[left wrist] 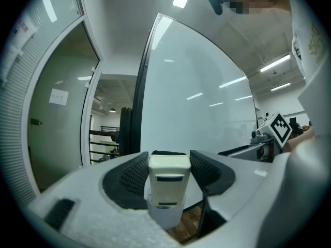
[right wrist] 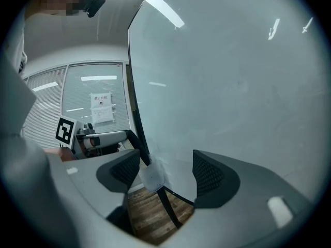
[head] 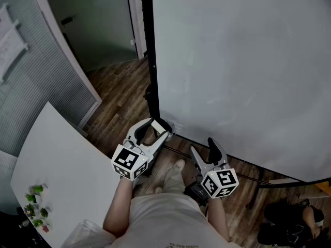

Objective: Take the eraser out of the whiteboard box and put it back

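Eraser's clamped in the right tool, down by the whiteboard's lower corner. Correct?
No: the eraser is clamped in the left tool, not the right, as the left gripper view shows. The rest holds: it is by the whiteboard's lower corner.

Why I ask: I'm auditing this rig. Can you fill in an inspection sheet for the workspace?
Surface: whiteboard standing over wooden floor.
Job's things: eraser at the white box on the board's lower corner; seated or lifted, unclear.
Clutter: small green items on a white table; dark bundle on floor.
Grippers: left gripper shut on eraser; right gripper open, empty.
Cables: nothing seen.
Surroundings: glass partition with blinds; paper notice.
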The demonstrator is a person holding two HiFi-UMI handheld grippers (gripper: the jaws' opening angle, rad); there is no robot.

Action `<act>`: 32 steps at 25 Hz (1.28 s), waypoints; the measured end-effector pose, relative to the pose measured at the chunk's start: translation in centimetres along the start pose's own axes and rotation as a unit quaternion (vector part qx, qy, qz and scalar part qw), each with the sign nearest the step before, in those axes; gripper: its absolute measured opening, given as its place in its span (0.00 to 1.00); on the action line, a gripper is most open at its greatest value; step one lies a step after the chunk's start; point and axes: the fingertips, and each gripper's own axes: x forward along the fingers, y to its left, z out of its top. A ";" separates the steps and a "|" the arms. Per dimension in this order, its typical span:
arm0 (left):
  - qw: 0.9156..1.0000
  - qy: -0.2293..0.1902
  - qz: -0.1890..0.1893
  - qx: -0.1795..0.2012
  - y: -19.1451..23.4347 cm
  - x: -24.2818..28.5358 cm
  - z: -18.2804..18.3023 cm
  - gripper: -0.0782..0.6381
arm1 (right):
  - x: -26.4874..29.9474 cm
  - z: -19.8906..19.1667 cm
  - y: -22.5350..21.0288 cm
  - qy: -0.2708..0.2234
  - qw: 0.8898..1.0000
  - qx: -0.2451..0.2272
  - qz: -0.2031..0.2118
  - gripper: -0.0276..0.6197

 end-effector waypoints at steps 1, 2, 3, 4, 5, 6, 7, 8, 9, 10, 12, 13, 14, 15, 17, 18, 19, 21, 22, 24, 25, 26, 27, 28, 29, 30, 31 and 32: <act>1.000 0.001 0.000 -0.001 0.0 0.1 -0.1 0.46 | 0.0 0.0 -0.1 0.000 1.000 0.001 -0.001 0.54; 1.000 0.002 0.000 -0.001 0.1 0.1 -0.2 0.46 | 0.0 0.0 -0.3 0.000 1.000 0.001 -0.002 0.54; 1.000 0.003 -0.001 -0.002 0.1 0.2 -0.3 0.46 | 0.0 0.0 -0.4 0.001 1.000 0.001 -0.003 0.54; 1.000 0.003 -0.001 -0.002 0.1 0.2 -0.3 0.46 | 0.1 0.0 -0.5 0.001 1.000 0.001 -0.004 0.54; 1.000 0.004 -0.001 -0.003 0.1 0.2 -0.3 0.46 | 0.0 0.0 -0.5 0.001 1.000 0.001 -0.005 0.54; 1.000 0.005 -0.001 -0.003 0.1 0.3 -0.4 0.46 | 0.0 0.1 -0.6 0.001 1.000 0.001 -0.005 0.54; 1.000 0.005 -0.001 -0.004 0.1 0.3 -0.4 0.46 | 0.0 0.1 -0.6 0.002 1.000 0.001 -0.006 0.54; 1.000 0.006 -0.001 -0.004 0.1 0.3 -0.5 0.46 | 0.0 0.1 -0.7 0.002 1.000 0.002 -0.006 0.54; 1.000 0.007 -0.001 -0.005 0.1 0.4 -0.5 0.46 | 0.0 0.1 -0.8 0.002 1.000 0.001 -0.007 0.54; 1.000 0.008 -0.002 -0.005 0.1 0.4 -0.6 0.46 | 0.0 0.0 -0.8 0.003 1.000 0.001 -0.007 0.54; 1.000 0.009 -0.002 -0.007 0.1 0.5 -0.8 0.46 | 0.0 -0.1 -0.7 0.005 1.000 -0.002 -0.005 0.54; 1.000 0.009 -0.002 -0.008 0.1 0.5 -0.9 0.46 | 0.0 -0.2 -0.7 0.006 1.000 -0.004 -0.004 0.54; 1.000 0.010 -0.002 -0.008 0.1 0.5 -0.9 0.46 | 0.1 -0.2 -0.6 0.007 1.000 -0.004 -0.002 0.54; 1.000 0.010 -0.002 -0.009 0.1 0.6 -1.0 0.46 | 0.1 -0.3 -0.6 0.008 1.000 -0.005 -0.001 0.54; 1.000 0.011 -0.002 -0.010 0.1 0.7 -1.2 0.46 | 0.2 -0.5 -0.5 0.010 1.000 -0.004 0.000 0.54; 1.000 0.012 -0.002 -0.010 0.1 0.7 -1.3 0.46 | 0.2 -0.5 -0.5 0.011 1.000 -0.004 0.000 0.54; 1.000 0.013 -0.002 -0.011 0.2 0.8 -1.4 0.46 | 0.2 -0.4 -0.6 0.011 1.000 -0.004 0.000 0.54; 1.000 0.015 -0.002 -0.012 0.2 0.8 -1.6 0.46 | 0.3 -0.4 -0.6 0.010 1.000 -0.004 0.001 0.54; 1.000 0.016 -0.002 -0.013 0.3 0.9 -1.7 0.46 | 0.3 -0.4 -0.5 0.010 1.000 -0.004 0.002 0.54; 1.000 0.017 -0.002 -0.015 0.2 1.0 -1.9 0.46 | 0.3 -0.4 -0.3 0.010 1.000 -0.004 0.004 0.54; 1.000 0.018 -0.003 -0.015 0.2 1.1 -1.9 0.46 | 0.3 -0.4 -0.2 0.011 1.000 -0.004 0.005 0.54; 1.000 0.019 -0.003 -0.015 0.2 1.1 -2.0 0.46 | 0.2 -0.4 -0.1 0.011 1.000 -0.004 0.006 0.54; 1.000 0.020 -0.003 -0.015 0.1 1.1 -2.0 0.46 | 0.2 -0.4 0.0 0.011 1.000 -0.005 0.006 0.54; 1.000 0.021 -0.003 -0.015 0.1 1.2 -2.1 0.46 | 0.2 -0.3 0.0 0.011 1.000 -0.005 0.007 0.54; 1.000 0.022 -0.003 -0.015 0.1 1.2 -2.2 0.46 | 0.2 -0.3 0.1 0.011 1.000 -0.006 0.007 0.54; 1.000 0.023 -0.002 -0.016 0.2 1.2 -2.3 0.46 | 0.2 -0.3 0.0 0.011 1.000 -0.006 0.007 0.54; 1.000 0.024 -0.001 -0.016 0.2 1.2 -2.5 0.46 | 0.2 -0.3 0.0 0.012 1.000 -0.006 0.008 0.54; 1.000 0.025 -0.001 -0.016 0.3 1.2 -2.6 0.46 | 0.2 -0.4 -0.1 0.012 1.000 -0.006 0.008 0.54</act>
